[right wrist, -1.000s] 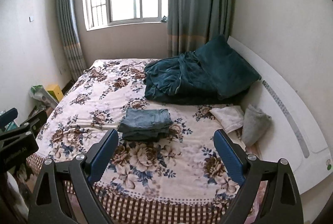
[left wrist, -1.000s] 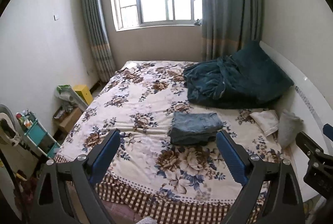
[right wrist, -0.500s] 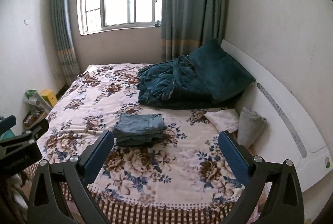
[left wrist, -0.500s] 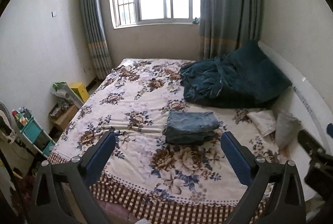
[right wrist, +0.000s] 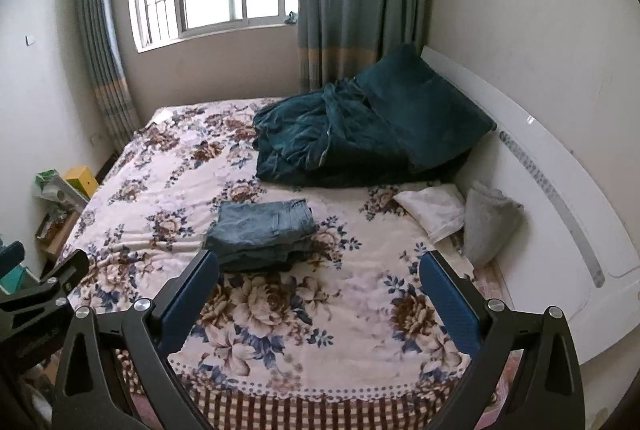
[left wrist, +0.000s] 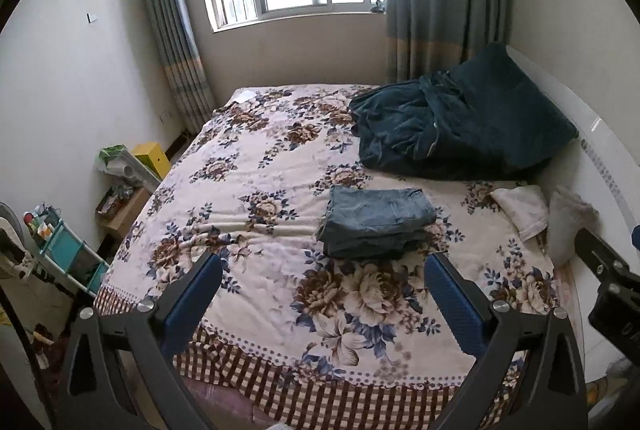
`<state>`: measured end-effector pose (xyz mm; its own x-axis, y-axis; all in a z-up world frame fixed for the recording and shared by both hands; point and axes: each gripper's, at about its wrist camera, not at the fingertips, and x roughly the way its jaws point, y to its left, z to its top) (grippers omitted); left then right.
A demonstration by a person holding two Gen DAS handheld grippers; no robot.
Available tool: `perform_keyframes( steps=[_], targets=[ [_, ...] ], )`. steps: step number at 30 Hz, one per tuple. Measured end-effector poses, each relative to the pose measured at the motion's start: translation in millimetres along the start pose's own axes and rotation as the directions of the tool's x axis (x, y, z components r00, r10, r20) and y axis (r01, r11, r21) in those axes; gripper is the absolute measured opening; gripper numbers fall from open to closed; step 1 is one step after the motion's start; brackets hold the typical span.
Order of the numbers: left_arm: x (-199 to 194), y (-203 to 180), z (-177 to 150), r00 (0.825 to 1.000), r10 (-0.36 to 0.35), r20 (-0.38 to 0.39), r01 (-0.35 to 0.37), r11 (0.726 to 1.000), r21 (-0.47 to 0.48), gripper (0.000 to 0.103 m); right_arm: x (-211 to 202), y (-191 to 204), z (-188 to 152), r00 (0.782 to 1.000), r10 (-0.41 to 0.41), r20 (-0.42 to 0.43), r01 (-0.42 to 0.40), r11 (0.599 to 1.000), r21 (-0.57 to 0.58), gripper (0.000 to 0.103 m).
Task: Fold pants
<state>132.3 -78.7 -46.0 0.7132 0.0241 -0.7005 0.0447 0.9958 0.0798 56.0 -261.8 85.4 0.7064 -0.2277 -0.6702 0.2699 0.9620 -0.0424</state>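
The blue denim pants (left wrist: 376,222) lie folded in a compact stack on the floral bedspread (left wrist: 264,198), near the middle of the bed; they also show in the right wrist view (right wrist: 262,234). My left gripper (left wrist: 322,294) is open and empty, held above the foot of the bed, well short of the pants. My right gripper (right wrist: 320,290) is open and empty too, to the right of the left one. The edge of the right gripper shows in the left wrist view (left wrist: 612,278); the left gripper shows in the right wrist view (right wrist: 36,294).
A dark teal blanket and pillow (left wrist: 460,122) are heaped at the head of the bed. A white cloth (left wrist: 520,206) and a grey cloth (left wrist: 568,222) lie by the white headboard (right wrist: 560,198). A shelf cart (left wrist: 60,254), boxes (left wrist: 148,158) and curtains stand left.
Both grippers have drawn back and risen from the bed, so the folded pants look farther off. Both stay open. The pants have not moved.
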Motion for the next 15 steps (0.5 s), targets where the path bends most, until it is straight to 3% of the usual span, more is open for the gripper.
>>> perform_keyframes(
  steps=[15],
  targets=[
    [16.8,2.2,10.9,1.000,0.015,-0.010,-0.015,1.000,-0.001,0.103,31.7,8.5,3.6,0.999,0.001,-0.035,0.000,1.000,0.012,0.102]
  ],
)
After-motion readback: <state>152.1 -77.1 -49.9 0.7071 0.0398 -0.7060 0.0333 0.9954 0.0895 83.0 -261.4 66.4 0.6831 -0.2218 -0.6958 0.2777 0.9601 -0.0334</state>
